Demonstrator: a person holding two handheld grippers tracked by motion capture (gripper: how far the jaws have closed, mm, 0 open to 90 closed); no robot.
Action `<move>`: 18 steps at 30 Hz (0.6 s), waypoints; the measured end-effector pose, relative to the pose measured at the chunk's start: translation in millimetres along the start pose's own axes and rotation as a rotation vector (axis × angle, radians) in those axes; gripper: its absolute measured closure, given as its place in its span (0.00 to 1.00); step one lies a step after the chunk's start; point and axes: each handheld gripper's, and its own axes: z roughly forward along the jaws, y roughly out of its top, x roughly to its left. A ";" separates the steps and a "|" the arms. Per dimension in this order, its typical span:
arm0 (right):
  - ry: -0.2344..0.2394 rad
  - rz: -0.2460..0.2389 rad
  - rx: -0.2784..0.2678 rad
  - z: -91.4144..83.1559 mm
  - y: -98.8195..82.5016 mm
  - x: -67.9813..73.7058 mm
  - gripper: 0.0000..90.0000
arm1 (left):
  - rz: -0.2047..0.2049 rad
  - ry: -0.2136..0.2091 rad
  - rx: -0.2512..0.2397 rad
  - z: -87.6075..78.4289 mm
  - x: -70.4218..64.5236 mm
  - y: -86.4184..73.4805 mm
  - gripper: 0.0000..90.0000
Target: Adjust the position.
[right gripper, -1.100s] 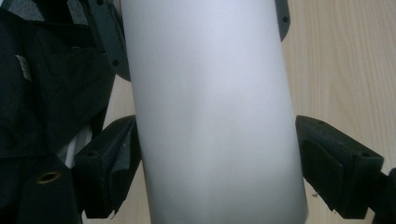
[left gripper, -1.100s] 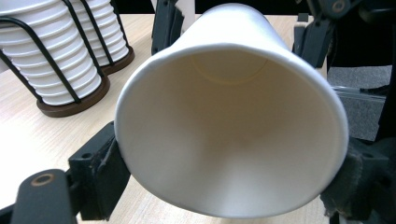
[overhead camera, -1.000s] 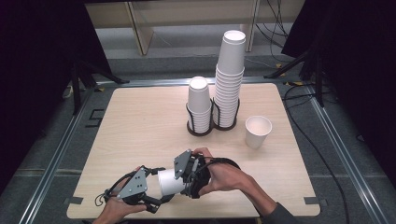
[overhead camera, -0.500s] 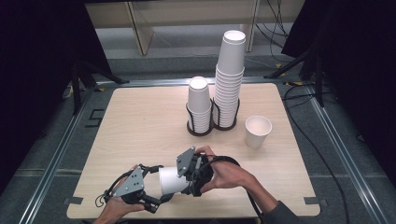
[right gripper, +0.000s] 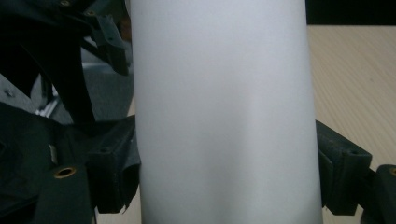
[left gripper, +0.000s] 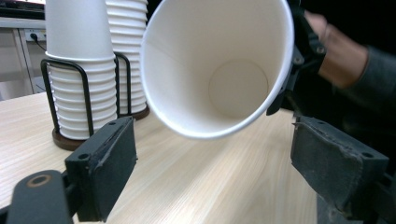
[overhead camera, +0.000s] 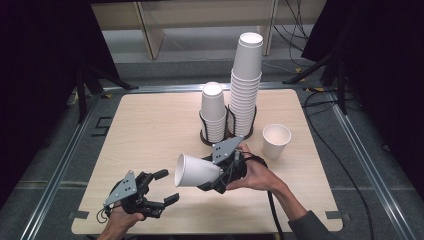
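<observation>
High view: my right gripper (overhead camera: 212, 177) clamps a white paper cup (overhead camera: 196, 171) sideways; my left gripper (overhead camera: 167, 187), jaws apart and empty, has just been closing.

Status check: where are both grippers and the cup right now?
Right gripper shut on paper cup, cup on its side, mouth toward left gripper. Left gripper open, nothing between its pads. Upright cup and cup stacks stand clear beyond.
</observation>
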 end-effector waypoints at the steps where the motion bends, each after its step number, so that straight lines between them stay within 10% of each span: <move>1: 0.004 0.002 -0.019 -0.4 -0.9 -0.1 0.25 | -0.008 0.002 -0.009 0.0 -0.3 0.1 0.16; 18: 0.073 -0.014 -0.083 22.3 -3.7 6.4 0.25 | -0.024 -0.015 -0.033 3.8 -3.9 1.3 0.12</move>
